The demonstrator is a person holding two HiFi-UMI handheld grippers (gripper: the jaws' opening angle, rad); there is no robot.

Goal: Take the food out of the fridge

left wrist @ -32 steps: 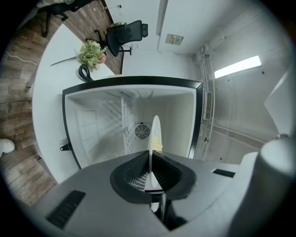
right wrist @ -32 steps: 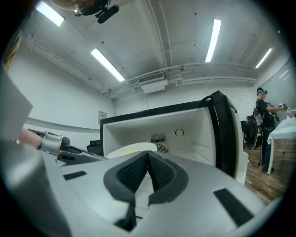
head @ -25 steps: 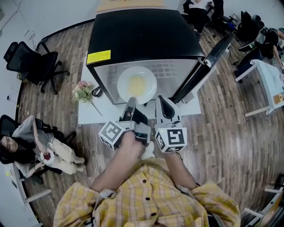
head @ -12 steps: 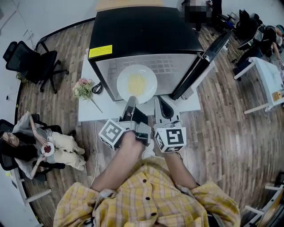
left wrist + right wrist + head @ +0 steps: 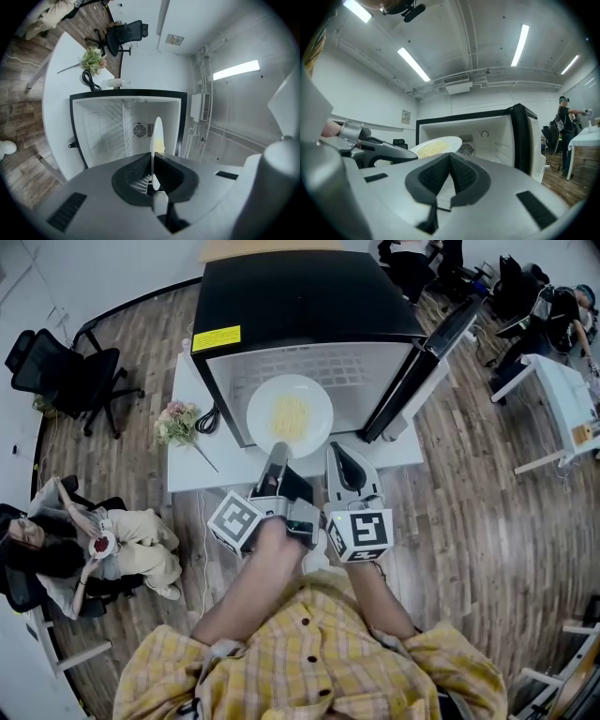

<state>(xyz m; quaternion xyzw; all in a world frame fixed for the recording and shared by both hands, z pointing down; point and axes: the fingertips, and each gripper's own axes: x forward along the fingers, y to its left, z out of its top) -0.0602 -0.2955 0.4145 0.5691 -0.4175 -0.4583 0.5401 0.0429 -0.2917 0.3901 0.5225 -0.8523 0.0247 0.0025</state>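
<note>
A white plate (image 5: 289, 415) of pale yellow noodles hangs level in front of the open black fridge (image 5: 300, 306), partly over its white inside. My left gripper (image 5: 278, 450) is shut on the plate's near rim. In the left gripper view the plate (image 5: 157, 136) stands edge-on, pinched between the jaws of that gripper (image 5: 153, 179). Just right of it, my right gripper (image 5: 339, 452) is shut and empty. The right gripper view shows that gripper (image 5: 450, 157) with its jaws together, the plate (image 5: 436, 145) at its left and the fridge (image 5: 487, 136) beyond.
The fridge door (image 5: 427, 362) stands open to the right. The fridge rests on a white table (image 5: 187, 470) with a bunch of flowers (image 5: 176, 423) and a black cable (image 5: 206, 418). Office chairs (image 5: 66, 371) and a seated person (image 5: 94, 549) are at the left; a white desk (image 5: 553, 399) is at the right.
The plate has come a little out of the fridge toward me in the left gripper. The right gripper drew back alongside it. The seated person at the left shifted.
</note>
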